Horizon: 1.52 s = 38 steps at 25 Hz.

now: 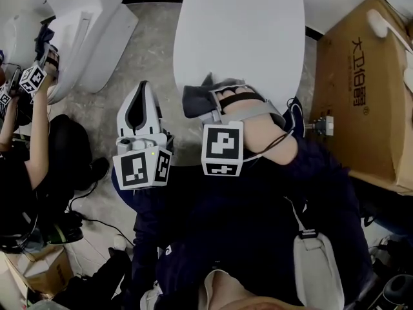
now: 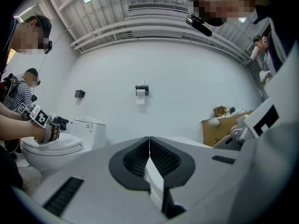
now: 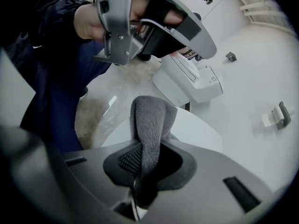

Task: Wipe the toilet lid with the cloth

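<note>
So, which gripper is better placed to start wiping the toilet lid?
Right: the right gripper holds the grey cloth over the lid; the left gripper is shut, empty, off to one side.

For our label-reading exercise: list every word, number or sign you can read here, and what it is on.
"大卫伯爵", reading uncertain: side of the cardboard box, printed sideways.
Too small to read: the label on the neighbouring toilet tank.
No words, only square patterns: the marker cubes.
</note>
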Tool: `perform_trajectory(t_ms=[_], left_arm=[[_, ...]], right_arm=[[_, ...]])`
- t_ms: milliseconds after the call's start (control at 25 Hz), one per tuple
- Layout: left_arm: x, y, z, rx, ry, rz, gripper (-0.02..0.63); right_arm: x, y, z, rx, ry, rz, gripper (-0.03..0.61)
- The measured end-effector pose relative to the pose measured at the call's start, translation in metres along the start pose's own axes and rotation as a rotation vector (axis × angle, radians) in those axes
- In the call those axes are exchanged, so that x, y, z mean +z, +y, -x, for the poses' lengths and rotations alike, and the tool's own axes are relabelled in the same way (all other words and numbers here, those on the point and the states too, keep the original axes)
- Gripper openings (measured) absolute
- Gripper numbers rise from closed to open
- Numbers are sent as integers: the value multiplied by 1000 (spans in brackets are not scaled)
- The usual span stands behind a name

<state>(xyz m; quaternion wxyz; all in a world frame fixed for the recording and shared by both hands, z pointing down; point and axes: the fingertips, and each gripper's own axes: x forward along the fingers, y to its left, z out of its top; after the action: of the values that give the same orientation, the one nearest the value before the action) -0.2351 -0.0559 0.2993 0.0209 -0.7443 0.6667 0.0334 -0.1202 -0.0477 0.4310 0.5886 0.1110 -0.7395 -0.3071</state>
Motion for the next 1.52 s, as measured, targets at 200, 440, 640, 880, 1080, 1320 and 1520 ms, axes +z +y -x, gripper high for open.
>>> perform_trajectory(t_ms=[200, 440, 640, 880, 1080, 1320, 1520], left_arm=[[-3, -1, -1, 4, 4, 3, 15], [-4, -3, 1, 4, 9, 3, 15], [-5, -3, 5, 9, 26, 9, 15], [-11, -3, 19, 48, 58, 26, 15], [-11, 4, 37, 105, 92, 25, 15], [-25, 24, 60, 211, 140, 47, 15], [-20, 21, 63, 213, 134, 64, 15]], right_arm=[[4, 15, 7, 59, -13, 35, 67], [-10, -27, -2, -5, -4, -13, 69], [-39, -137, -51, -212, 91, -19, 69], [-56, -264, -121, -372, 119, -24, 69], [-69, -344, -168, -476, 184, 76, 69], [-85, -393, -219, -527, 256, 50, 69], [-91, -402, -235, -566, 316, 17, 66]])
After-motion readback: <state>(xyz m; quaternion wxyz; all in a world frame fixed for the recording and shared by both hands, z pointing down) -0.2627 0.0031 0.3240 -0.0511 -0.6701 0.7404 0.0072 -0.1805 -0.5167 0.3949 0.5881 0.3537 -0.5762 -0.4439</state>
